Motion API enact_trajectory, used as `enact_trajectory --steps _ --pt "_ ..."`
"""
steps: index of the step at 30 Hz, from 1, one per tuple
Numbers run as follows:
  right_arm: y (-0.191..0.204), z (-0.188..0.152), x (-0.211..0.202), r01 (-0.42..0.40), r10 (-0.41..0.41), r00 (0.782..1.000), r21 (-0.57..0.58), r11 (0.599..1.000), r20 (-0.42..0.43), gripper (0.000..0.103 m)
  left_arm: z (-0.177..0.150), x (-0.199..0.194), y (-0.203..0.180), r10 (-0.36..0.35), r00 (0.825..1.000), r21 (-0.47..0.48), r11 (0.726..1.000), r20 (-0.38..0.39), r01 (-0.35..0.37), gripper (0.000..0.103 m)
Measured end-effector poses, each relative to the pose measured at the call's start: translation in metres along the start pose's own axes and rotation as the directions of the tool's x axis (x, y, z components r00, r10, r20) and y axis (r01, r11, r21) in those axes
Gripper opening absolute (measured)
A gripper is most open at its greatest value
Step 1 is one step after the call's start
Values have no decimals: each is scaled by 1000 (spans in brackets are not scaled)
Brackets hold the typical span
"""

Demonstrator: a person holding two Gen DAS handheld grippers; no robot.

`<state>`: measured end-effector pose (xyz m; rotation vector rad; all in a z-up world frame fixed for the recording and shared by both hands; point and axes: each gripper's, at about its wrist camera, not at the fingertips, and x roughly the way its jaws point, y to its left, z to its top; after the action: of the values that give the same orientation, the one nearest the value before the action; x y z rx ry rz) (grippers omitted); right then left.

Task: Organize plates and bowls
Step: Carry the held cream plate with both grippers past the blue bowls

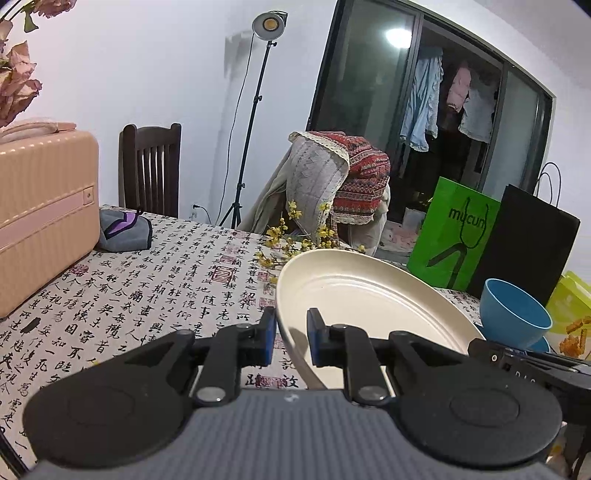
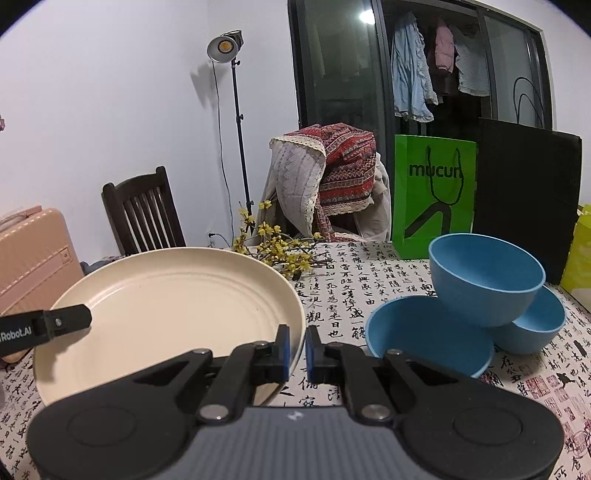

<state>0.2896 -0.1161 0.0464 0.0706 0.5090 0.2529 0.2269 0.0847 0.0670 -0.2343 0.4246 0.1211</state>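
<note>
White wall (image 2: 110, 92), studio lamp (image 2: 224, 46), dark sliding door (image 2: 340, 74)

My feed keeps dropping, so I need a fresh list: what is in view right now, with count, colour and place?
plate: one, cream, lifted above the table, gripped at both edges
bowls: three, blue, right of the plate; one sits tilted on the other two
tablecloth: one, white with black calligraphy, covering the table
flower sprig: one, yellow, lying behind the plate
suitcase: one, peach-pink, far left on the table
pouch: one, grey and purple, beside the suitcase
paper bags: one green, one black, behind the bowls
chair: one, dark wood, beyond the table
lamp stand: one, black, by the wall
left tongs: shut on the plate's left rim
right tongs: shut on its right rim
</note>
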Motion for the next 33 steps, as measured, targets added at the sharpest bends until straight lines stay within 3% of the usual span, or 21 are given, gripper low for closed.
enact_trajectory --steps 16,33 --pt "-17 -13 -22 21 -21 1000 38 999 9 8 -14 -14 -14 -40 999 16 999 4 40 18" --pt "-36 -28 -49 38 -43 996 68 997 73 8 -32 -20 -29 -81 997 41 996 0 81 18"
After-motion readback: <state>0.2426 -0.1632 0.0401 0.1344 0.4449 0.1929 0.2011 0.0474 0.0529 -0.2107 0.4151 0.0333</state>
